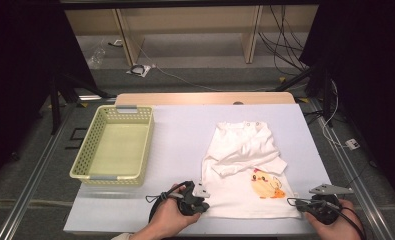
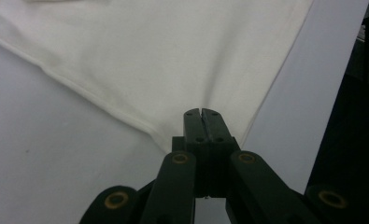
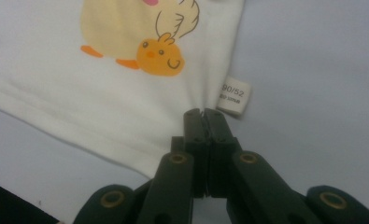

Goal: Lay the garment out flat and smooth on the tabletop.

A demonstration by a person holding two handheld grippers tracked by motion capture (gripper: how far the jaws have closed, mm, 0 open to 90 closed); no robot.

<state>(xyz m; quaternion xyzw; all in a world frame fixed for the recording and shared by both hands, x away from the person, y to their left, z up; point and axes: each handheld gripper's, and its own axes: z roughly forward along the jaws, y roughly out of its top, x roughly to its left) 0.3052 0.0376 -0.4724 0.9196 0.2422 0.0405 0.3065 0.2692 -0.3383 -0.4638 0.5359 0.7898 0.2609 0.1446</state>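
A small white shirt point(image 1: 242, 165) with a yellow chick print point(image 1: 266, 186) lies on the table's right half, sleeves folded across its front. My left gripper point(image 1: 203, 199) is shut on the shirt's near left hem corner; in the left gripper view the closed jaws pinch the cloth point(image 2: 173, 60), which puckers at my left gripper point(image 2: 202, 113). My right gripper point(image 1: 296, 202) is shut on the near right hem corner. In the right gripper view, the fabric point(image 3: 102, 112) bunches at my right gripper point(image 3: 203, 113), beside a small size label point(image 3: 236, 96) and the orange chick point(image 3: 159, 57).
A pale green plastic basket point(image 1: 83, 161) stands on the left of the table point(image 1: 185, 130), open side up. The table's near edge runs just below both hands. Cables point(image 1: 150, 69) lie on the floor beyond the far edge.
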